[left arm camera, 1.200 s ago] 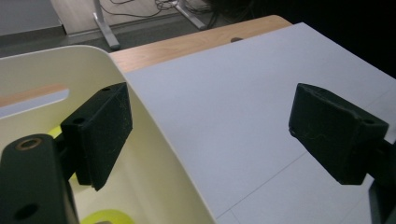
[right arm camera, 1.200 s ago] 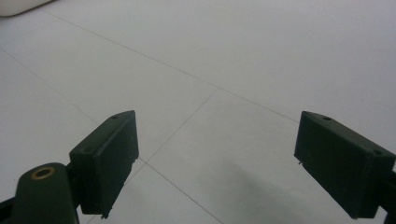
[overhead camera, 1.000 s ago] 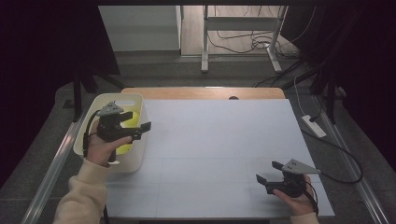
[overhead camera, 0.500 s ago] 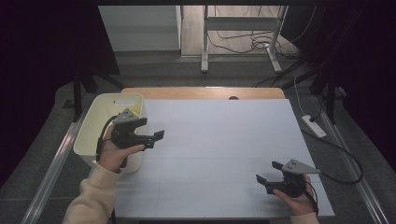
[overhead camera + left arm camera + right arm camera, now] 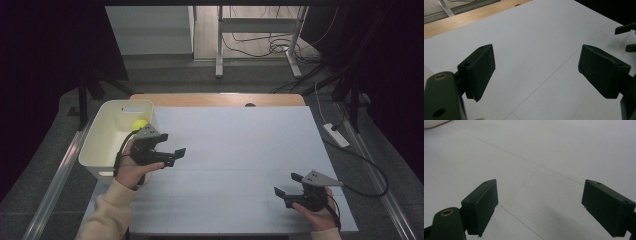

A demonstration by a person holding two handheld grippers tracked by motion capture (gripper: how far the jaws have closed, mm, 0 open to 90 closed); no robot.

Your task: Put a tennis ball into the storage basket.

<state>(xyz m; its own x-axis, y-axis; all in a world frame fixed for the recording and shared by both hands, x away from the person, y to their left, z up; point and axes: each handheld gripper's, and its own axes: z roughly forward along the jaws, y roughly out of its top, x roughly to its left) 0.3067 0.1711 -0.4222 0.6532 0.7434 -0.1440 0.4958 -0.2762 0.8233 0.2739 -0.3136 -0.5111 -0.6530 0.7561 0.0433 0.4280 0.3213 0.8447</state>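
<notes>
Room: dark curtains on both sides framed my feed; grey floor, loose cables and metal stand legs lay beyond the far edge of the table.
Surface: the white matte tabletop [image 5: 235,150] carried thin ruled seams, with a strip of bare wood along its far edge.
Bin: the cream rectangular plastic bin [image 5: 107,142] sat at the table's left edge, smooth-walled, with rounded corners.
Task thing: the small round yellow-green ball [image 5: 138,123] lay inside the bin, at its far right corner, glossy against the pale wall.
Change: a second before, the left gripper [image 5: 172,153] had hung over the bin's right wall, down among its contents; half a second later it had swung out over the white top. By this moment it stood clear of the bin, just inside the table's left edge.
Left fingers: in the left gripper view the black pads [image 5: 482,71] were spread wide, with nothing between them.
Meaning: I judged the drop into the bin as done and the hand as pulling back empty.
Right gripper: the right gripper [image 5: 286,186] had kept its place near the table's near right corner, jaws spread apart and empty.
Pad texture: dull black blocks, faintly scuffed, with small screw holes.
</notes>
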